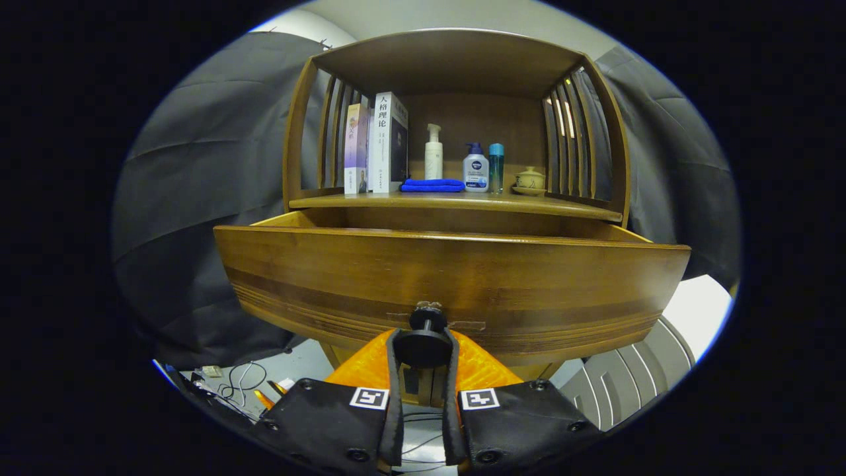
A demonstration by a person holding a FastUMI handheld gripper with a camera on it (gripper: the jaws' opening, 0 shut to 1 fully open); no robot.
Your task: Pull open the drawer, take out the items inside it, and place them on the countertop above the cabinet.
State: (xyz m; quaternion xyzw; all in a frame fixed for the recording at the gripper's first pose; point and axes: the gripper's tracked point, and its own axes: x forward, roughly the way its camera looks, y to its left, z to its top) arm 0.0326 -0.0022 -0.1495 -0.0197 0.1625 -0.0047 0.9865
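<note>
Claw (423, 350) fingers are clamped on the round knob (426, 334) at the middle of the drawer front (449, 274), one finger pressing each side of it. The drawer stands pulled well out from the cabinet, its front panel close ahead of me, so I judge the opening step all but finished.

From this low angle I look at the face of the drawer and over its top rim — its inside is hidden, and I cannot tell what items lie in it.

On the countertop (456, 200) above, along its back edge, stand two books (377, 145) at the left end, then a folded blue cloth (433, 186) with a white pump bottle (433, 153) behind it, a blue-capped lotion bottle (475, 170), a slim teal bottle (496, 166) and a small lidded cup (530, 178) toward the right end. The front strip of the countertop looks bare.

Next I should let go of the knob, back off slightly, lift above the rim and tilt down — only then can I pick a grasp.
</note>
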